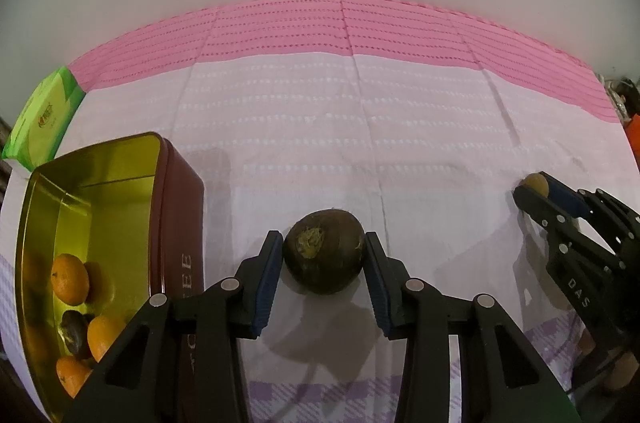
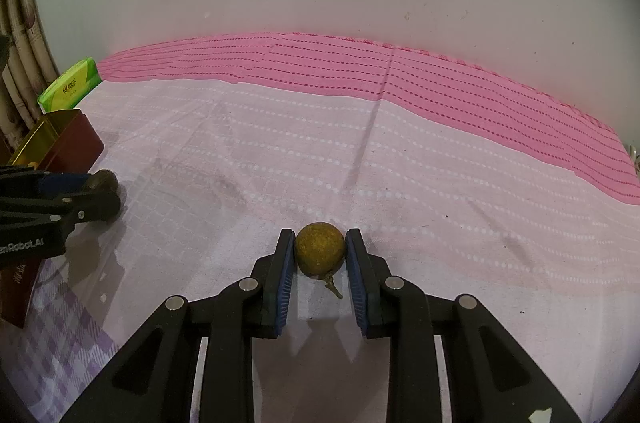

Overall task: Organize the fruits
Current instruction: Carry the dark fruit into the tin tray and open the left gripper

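Fruits are both gripped on the cloth (image 1: pixel 400 143): left gripper (image 1: pixel 324 255) clamps a dark fruit (image 1: pixel 325 257), right gripper (image 2: pixel 320 255) a small brown one (image 2: pixel 320 249), so lifting toward the tin (image 1: pixel 96 207) at left probably comes next.

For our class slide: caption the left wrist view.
Left gripper shut on dark fruit beside tin of oranges.

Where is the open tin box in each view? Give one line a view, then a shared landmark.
Left wrist view: the tin box fills the lower left, open, with oranges inside.
Right wrist view: only its corner shows at the left edge, mid-height.
Shared landmark: the green packet just behind the box.
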`<action>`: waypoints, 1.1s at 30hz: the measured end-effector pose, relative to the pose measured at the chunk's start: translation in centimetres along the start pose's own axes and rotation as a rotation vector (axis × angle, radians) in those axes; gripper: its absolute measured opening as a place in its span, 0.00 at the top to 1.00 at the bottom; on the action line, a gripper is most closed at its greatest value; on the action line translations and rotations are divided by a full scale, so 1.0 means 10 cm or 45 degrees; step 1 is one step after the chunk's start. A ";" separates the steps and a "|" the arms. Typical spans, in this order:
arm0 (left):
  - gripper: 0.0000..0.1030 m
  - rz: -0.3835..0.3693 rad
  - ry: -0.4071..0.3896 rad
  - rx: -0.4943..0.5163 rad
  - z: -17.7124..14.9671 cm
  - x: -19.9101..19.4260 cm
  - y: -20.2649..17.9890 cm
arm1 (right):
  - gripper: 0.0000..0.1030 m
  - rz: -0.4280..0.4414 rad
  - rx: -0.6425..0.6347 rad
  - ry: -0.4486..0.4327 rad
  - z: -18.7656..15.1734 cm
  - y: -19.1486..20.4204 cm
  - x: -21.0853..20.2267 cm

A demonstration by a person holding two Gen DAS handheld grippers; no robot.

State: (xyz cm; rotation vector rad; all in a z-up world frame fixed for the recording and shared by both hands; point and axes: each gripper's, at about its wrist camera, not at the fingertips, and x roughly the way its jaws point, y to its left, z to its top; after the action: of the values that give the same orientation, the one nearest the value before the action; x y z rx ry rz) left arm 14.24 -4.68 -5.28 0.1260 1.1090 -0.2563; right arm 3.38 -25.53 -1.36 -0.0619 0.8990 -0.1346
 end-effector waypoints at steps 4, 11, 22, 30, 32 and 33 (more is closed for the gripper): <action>0.60 0.000 0.002 0.002 -0.04 -0.01 0.01 | 0.76 -0.003 -0.002 0.000 0.00 0.00 0.00; 0.60 -0.003 -0.002 0.005 -0.14 -0.07 0.01 | 0.76 -0.015 -0.010 0.001 0.00 0.03 0.01; 0.60 -0.039 -0.044 0.003 -0.22 -0.33 0.00 | 0.76 -0.021 -0.016 0.002 0.00 0.04 0.02; 0.60 -0.047 -0.086 -0.019 -0.23 -0.54 0.08 | 0.76 -0.026 -0.022 0.002 0.00 0.04 0.03; 0.60 -0.041 -0.095 -0.024 -0.23 -0.60 0.11 | 0.76 -0.027 -0.023 0.002 0.00 0.04 0.03; 0.60 -0.040 -0.097 -0.026 -0.23 -0.62 0.13 | 0.76 -0.028 -0.023 0.002 0.00 0.04 0.03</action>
State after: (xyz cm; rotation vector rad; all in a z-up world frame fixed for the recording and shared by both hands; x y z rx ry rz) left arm 9.99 -2.05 -0.83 0.0802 1.0382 -0.2761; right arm 3.62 -25.13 -1.60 -0.0888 0.9014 -0.1467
